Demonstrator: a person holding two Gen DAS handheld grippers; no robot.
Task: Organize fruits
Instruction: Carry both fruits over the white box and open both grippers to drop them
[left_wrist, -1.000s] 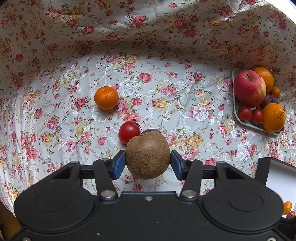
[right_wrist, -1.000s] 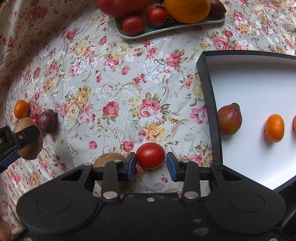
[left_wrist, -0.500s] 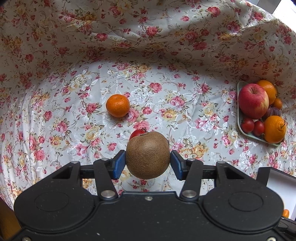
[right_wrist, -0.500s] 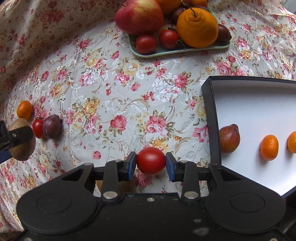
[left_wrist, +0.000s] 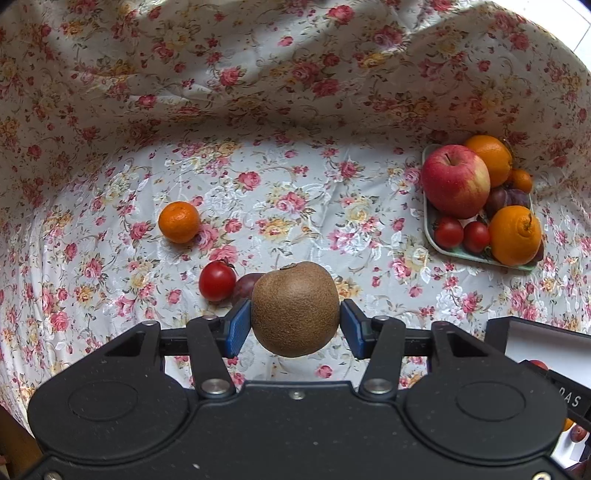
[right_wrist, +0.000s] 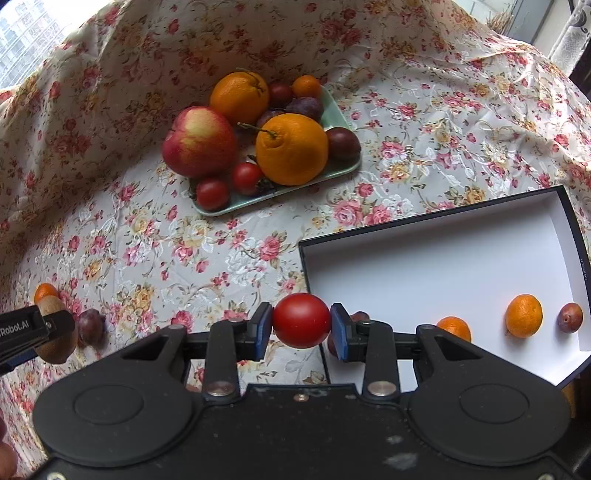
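Observation:
My left gripper (left_wrist: 295, 326) is shut on a brown kiwi (left_wrist: 295, 308) and holds it above the floral cloth; it also shows at the left edge of the right wrist view (right_wrist: 35, 332). Below it lie a red tomato (left_wrist: 217, 280), a dark plum (left_wrist: 244, 286) and a small mandarin (left_wrist: 179, 221). My right gripper (right_wrist: 301, 330) is shut on a red tomato (right_wrist: 301, 320), lifted near the left wall of the black box (right_wrist: 436, 266). The box holds two mandarins (right_wrist: 523, 315), a plum (right_wrist: 570, 317) and a reddish fruit mostly hidden behind my fingers.
A pale green tray (right_wrist: 332, 170) at the back holds an apple (right_wrist: 199, 142), two large oranges (right_wrist: 291, 149), cherry tomatoes (right_wrist: 212, 192), plums and a small mandarin. It also shows in the left wrist view (left_wrist: 430, 236). The floral cloth (left_wrist: 295, 192) rises into folds behind.
Both grippers have risen with their fruit. The right gripper closed on the tomato and lifted it off the cloth, tilting up so the tray and more of the box show.

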